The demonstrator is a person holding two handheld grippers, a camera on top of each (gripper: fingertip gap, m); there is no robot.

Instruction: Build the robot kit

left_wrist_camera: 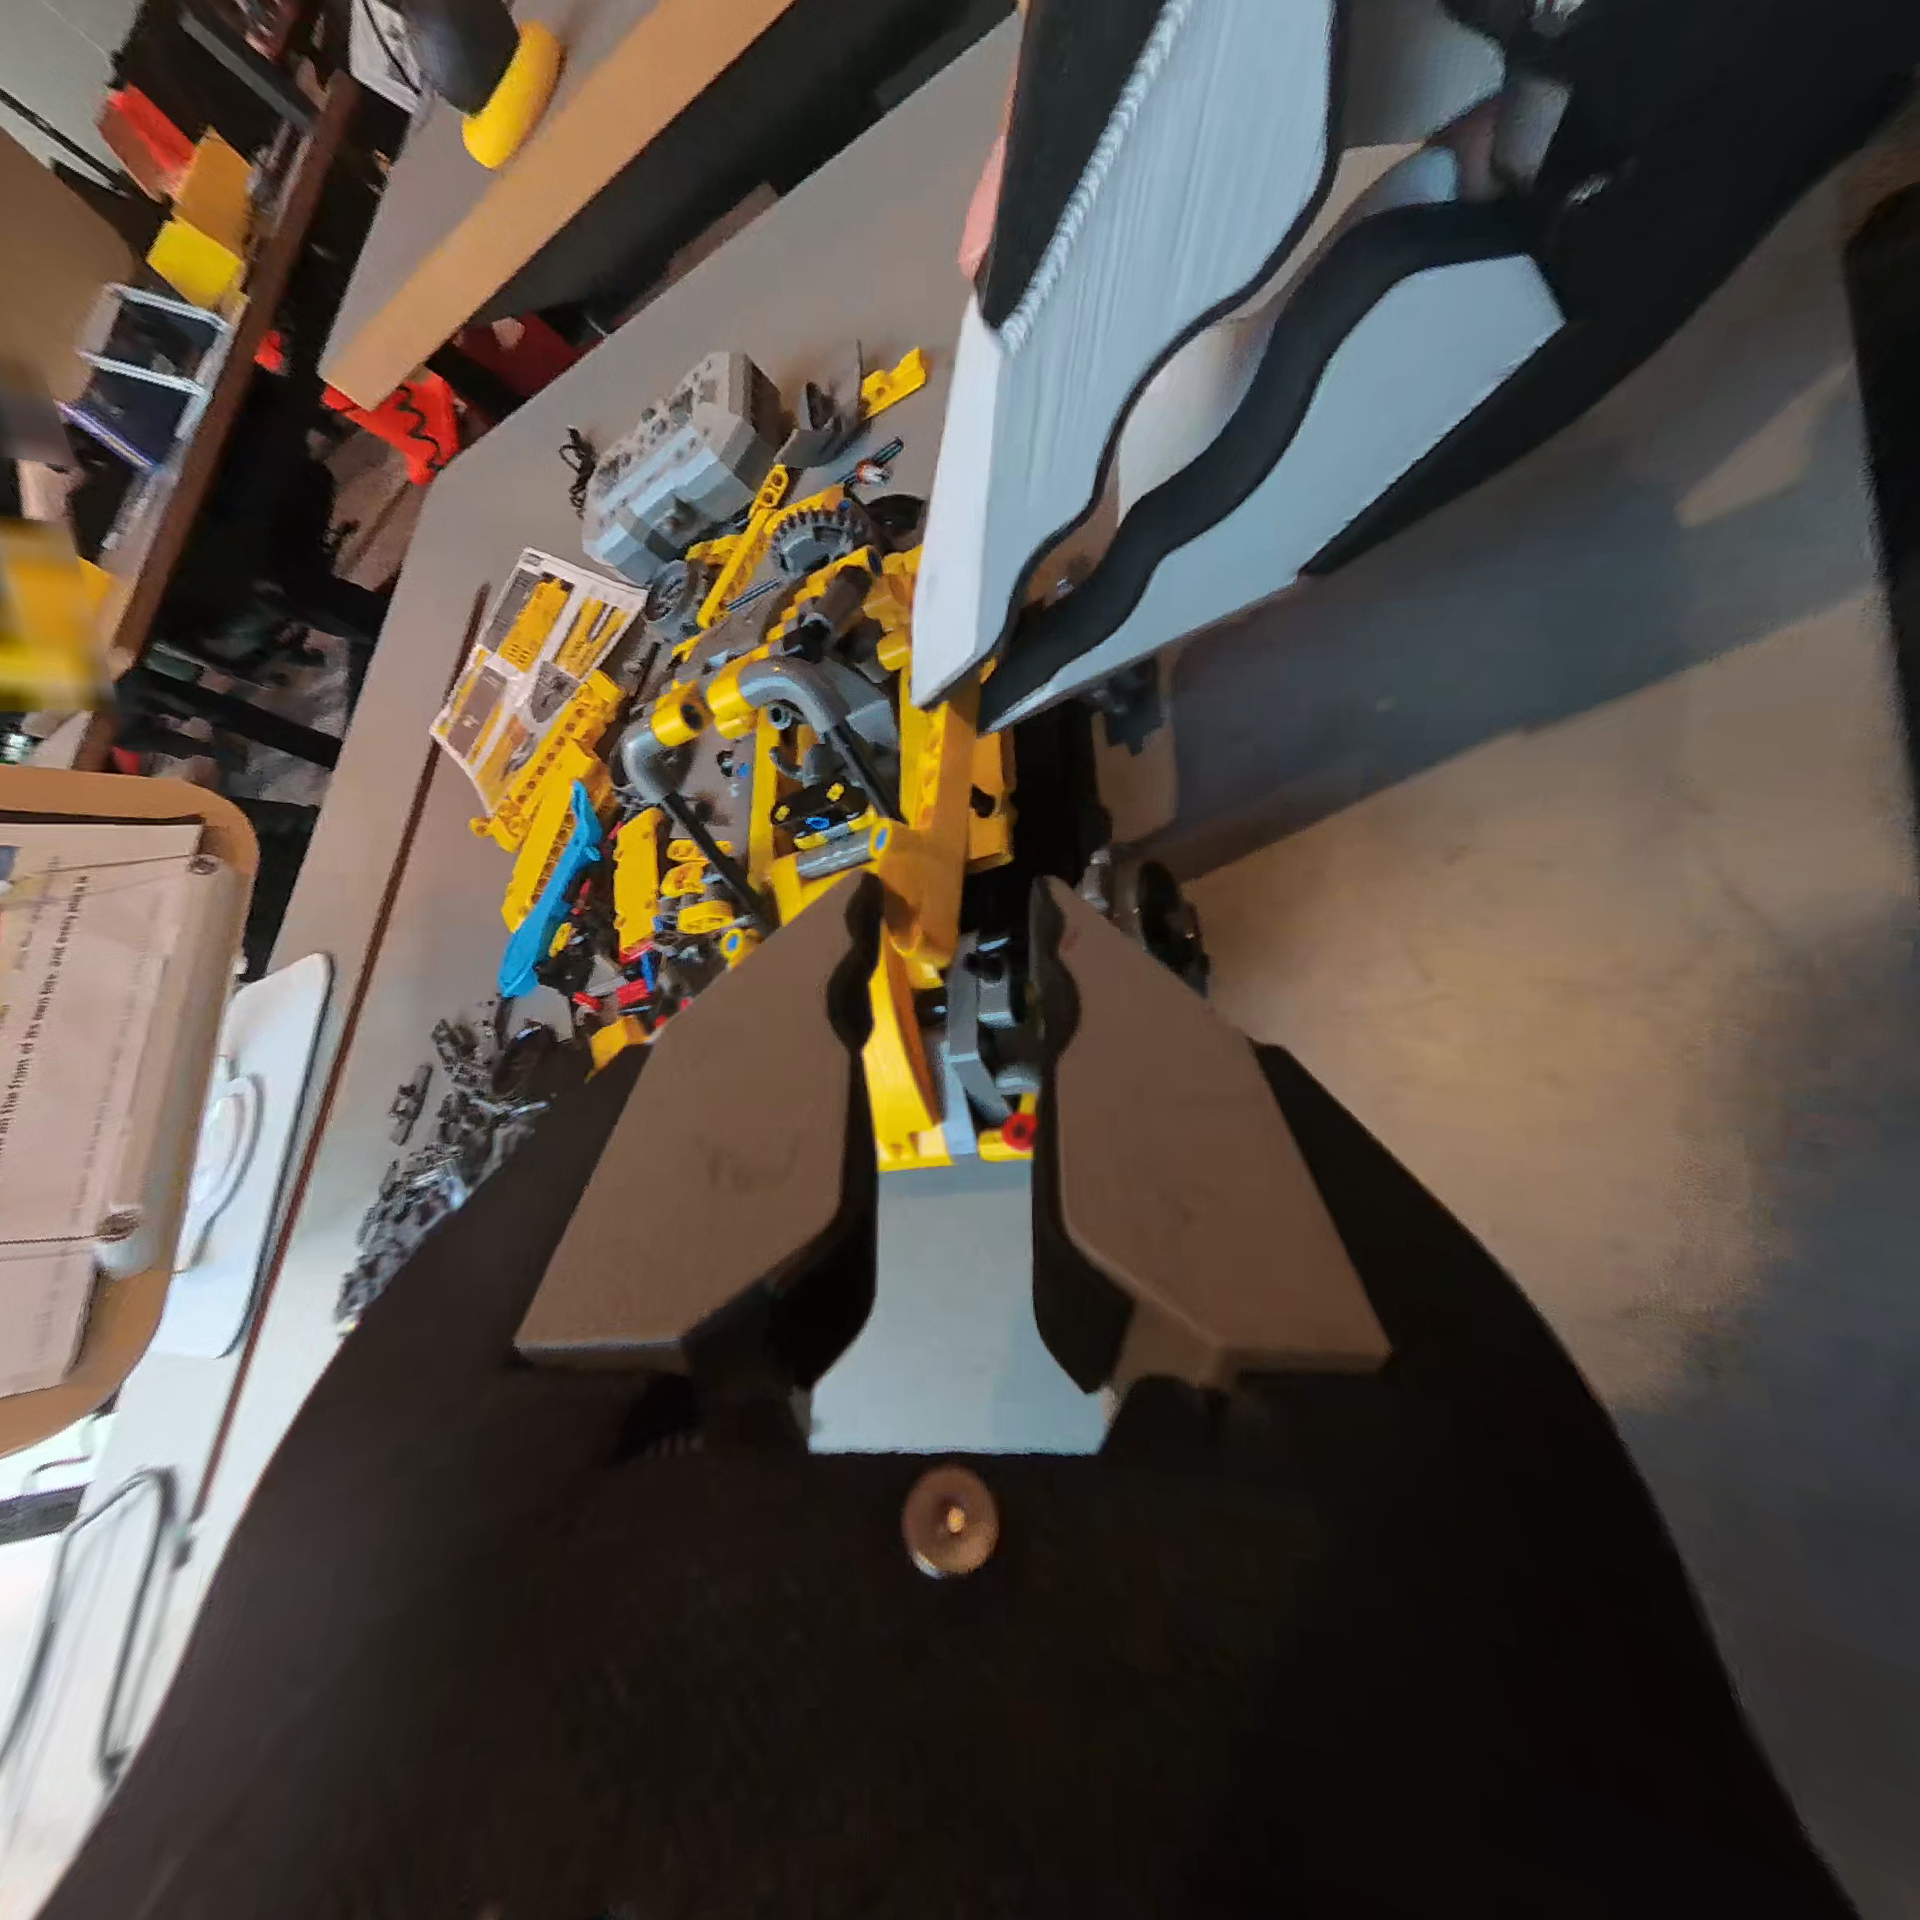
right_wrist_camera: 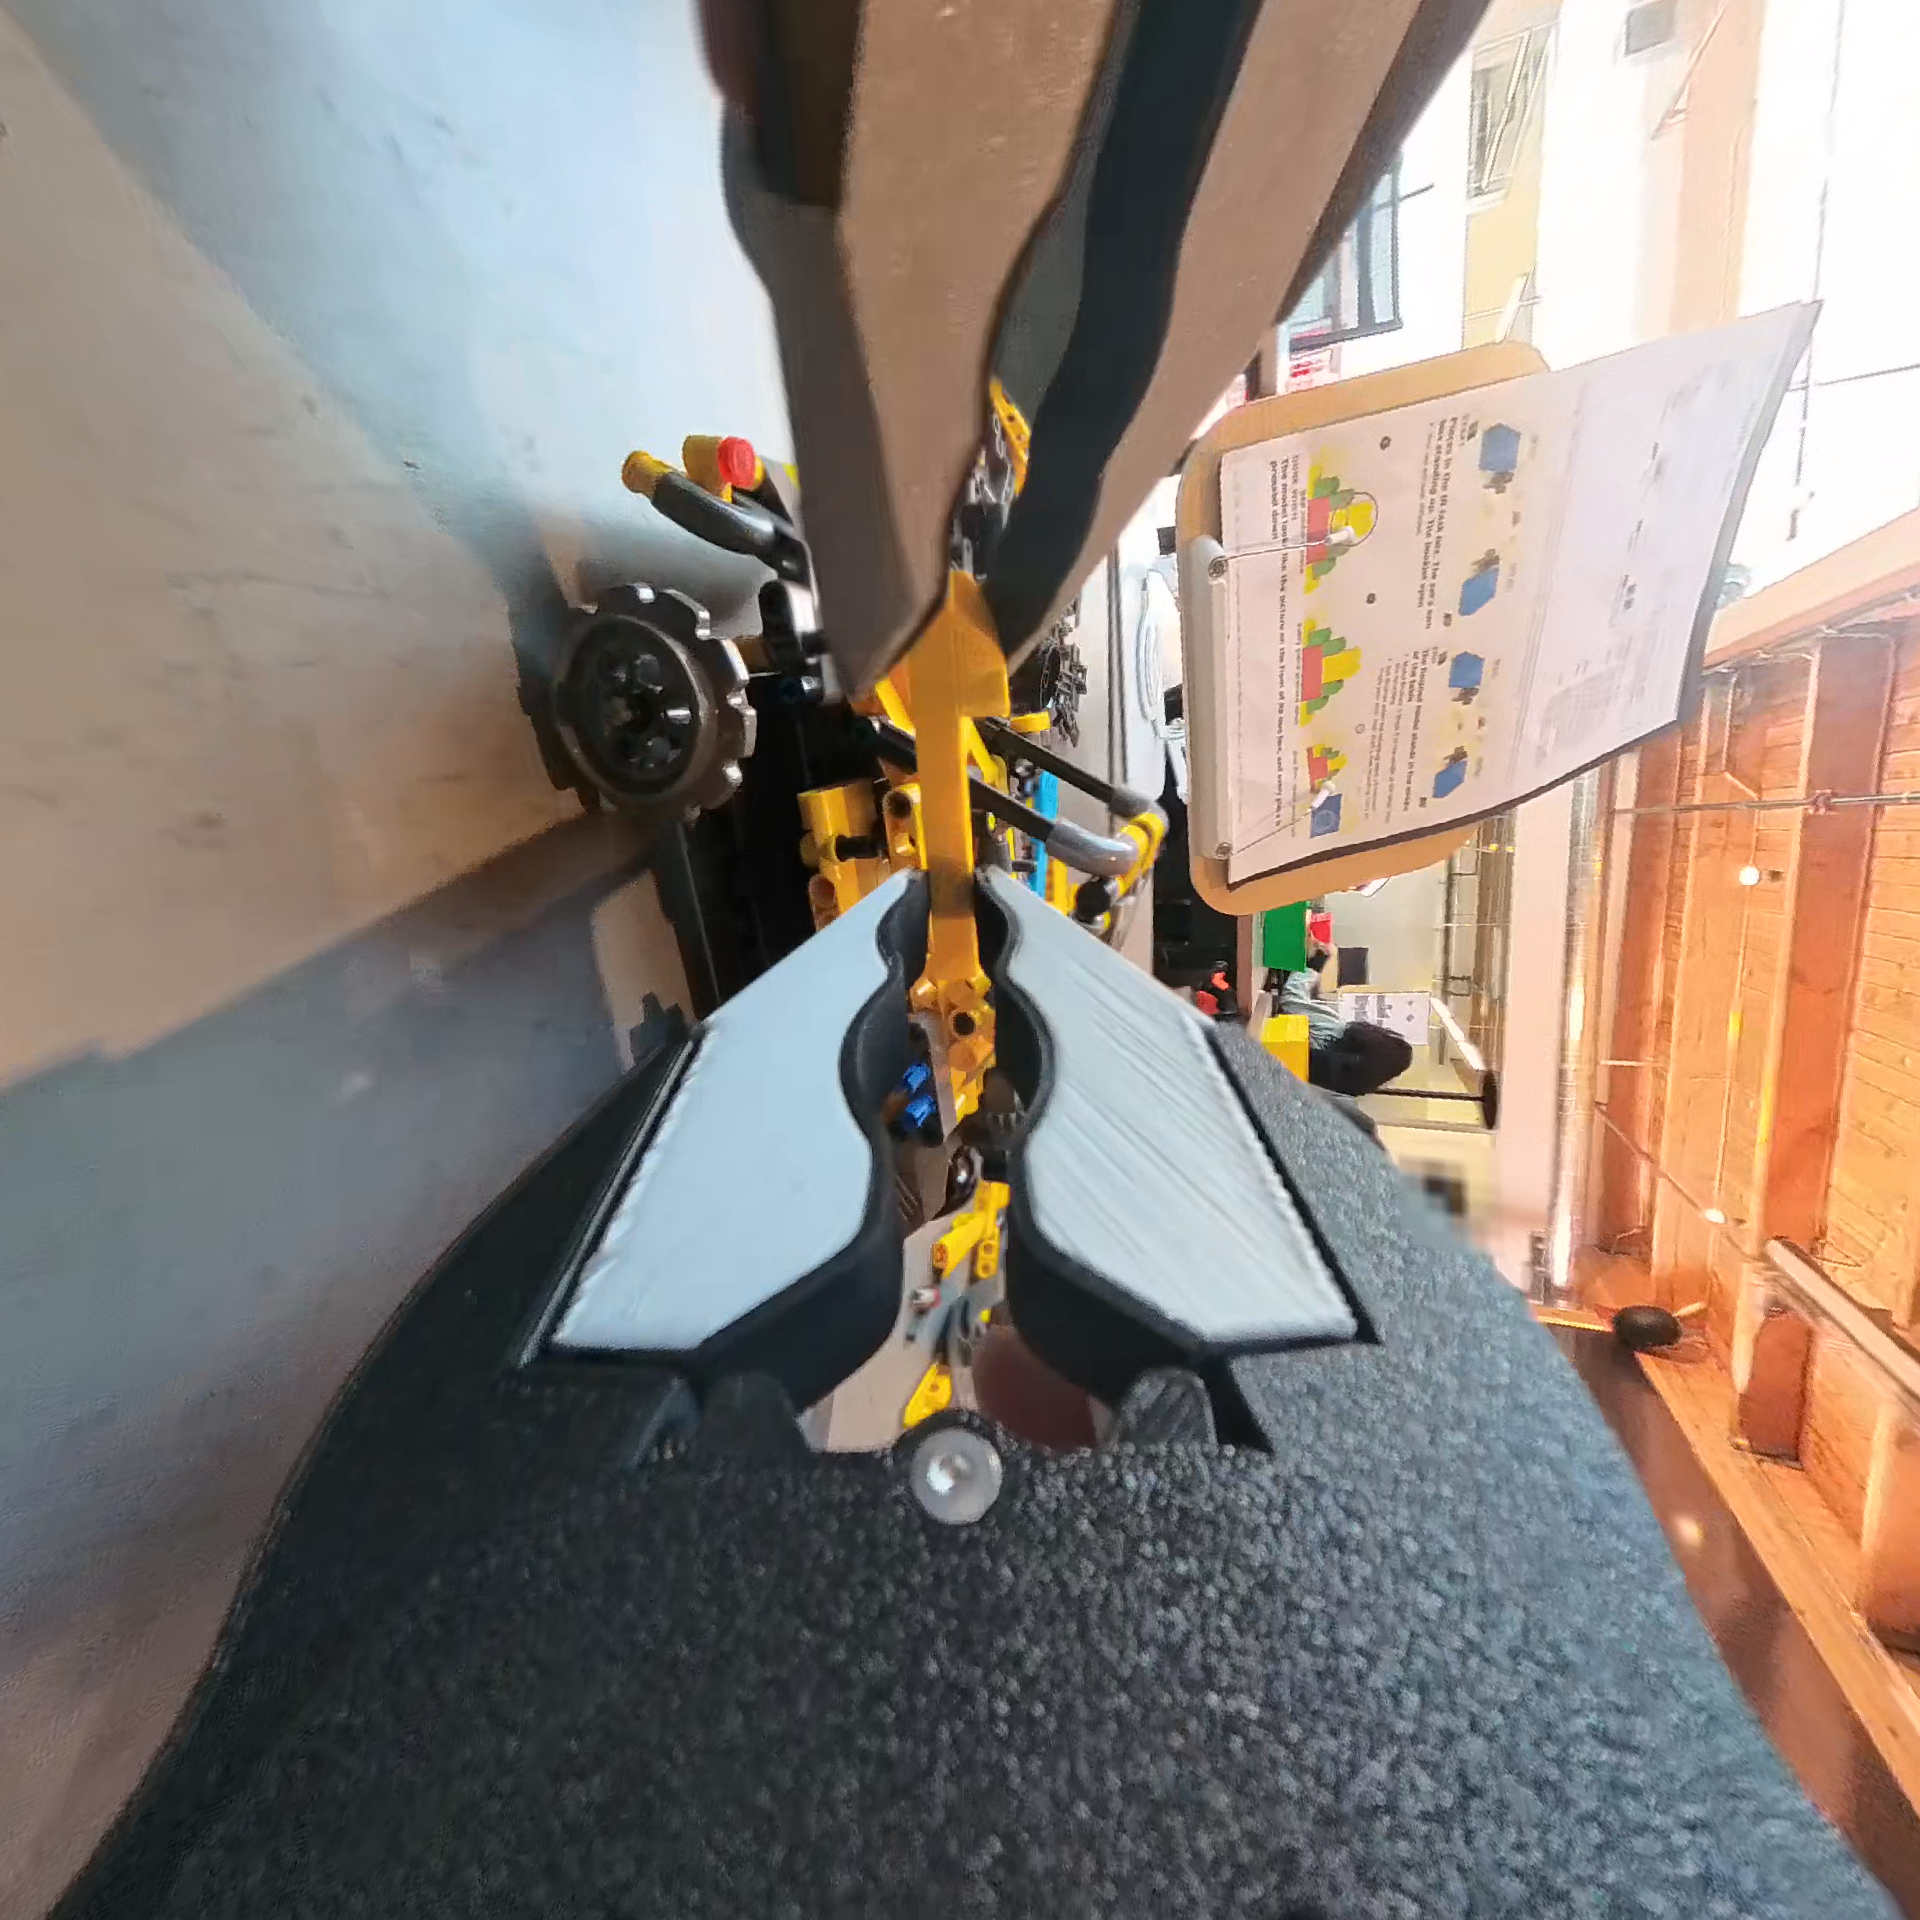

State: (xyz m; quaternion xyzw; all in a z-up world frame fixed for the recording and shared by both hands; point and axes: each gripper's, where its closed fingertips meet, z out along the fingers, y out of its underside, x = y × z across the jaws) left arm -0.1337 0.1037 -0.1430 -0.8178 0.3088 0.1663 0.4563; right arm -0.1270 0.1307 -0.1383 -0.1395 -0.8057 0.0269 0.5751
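Observation:
A yellow, grey and black brick-built vehicle model (left_wrist_camera: 904,1060) stands on the grey table (left_wrist_camera: 1507,935). My left gripper (left_wrist_camera: 951,894), with dark fingers, is closed around the model's yellow panel and grey parts. My right gripper (right_wrist_camera: 951,883), with white fingers, is shut on a yellow beam (right_wrist_camera: 945,790) of the same model. In the left wrist view the right gripper (left_wrist_camera: 966,707) comes in from the upper right. In the right wrist view the left gripper (right_wrist_camera: 935,644) comes in from the top and pinches a yellow wedge. A black toothed wheel (right_wrist_camera: 649,712) shows on the model's side.
A pile of loose yellow, black and blue parts (left_wrist_camera: 623,862) lies left of the model, with a grey motor block (left_wrist_camera: 686,457) and a leaflet (left_wrist_camera: 540,655). A board with a printed sheet (right_wrist_camera: 1455,623) stands nearby. A wooden wall (right_wrist_camera: 1818,935) is beyond. My two grippers' fingertips are within a few centimetres of each other. Left tips and right tips are each some 25 cm from the grey motor block (left_wrist_camera: 686,457).

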